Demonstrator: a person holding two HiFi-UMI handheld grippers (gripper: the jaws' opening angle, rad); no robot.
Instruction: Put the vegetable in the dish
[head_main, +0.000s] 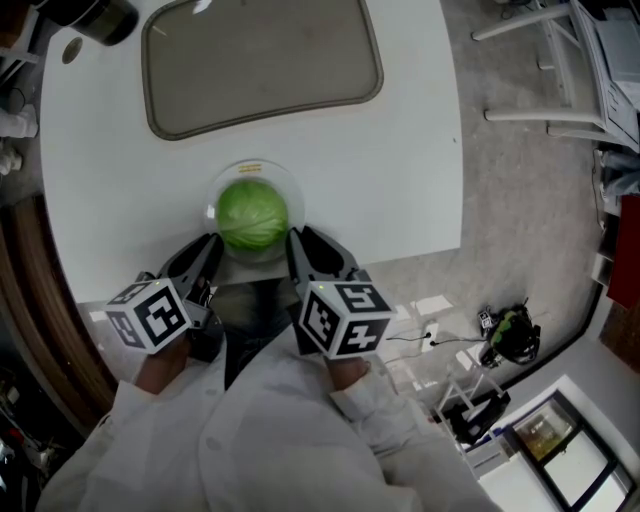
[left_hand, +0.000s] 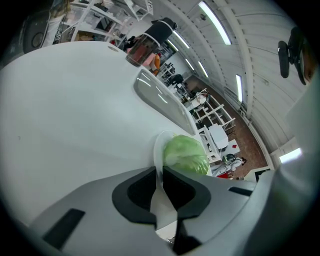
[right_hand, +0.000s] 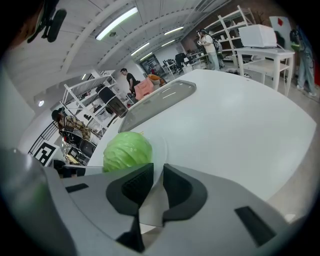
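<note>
Cabbage (head_main: 252, 213), round and pale green, sits in the middle of the clear shallow dish (head_main: 291, 186), and the dish rests on the white table (head_main: 420, 150) close to the edge nearest me. From the head view I see both tools reaching in from that near side, one on each flank of the dish. The left gripper (left_hand: 159, 172) has its jaws drawn close together on the dish's rim, which runs as a thin pale band straight through the narrow gap. The right gripper (right_hand: 157, 172) shows the same on its own side: jaws nearly together, clamped on the rim, with the cabbage just beyond its left jaw. Neither tool touches the cabbage itself (as far as I can judge from here). Farther back on the table lies a grey tray (head_main: 260, 65) with rounded corners, well apart from the dish. A jar (left_hand: 150, 42) with a dark lid stands beyond the tray's far left corner.
</note>
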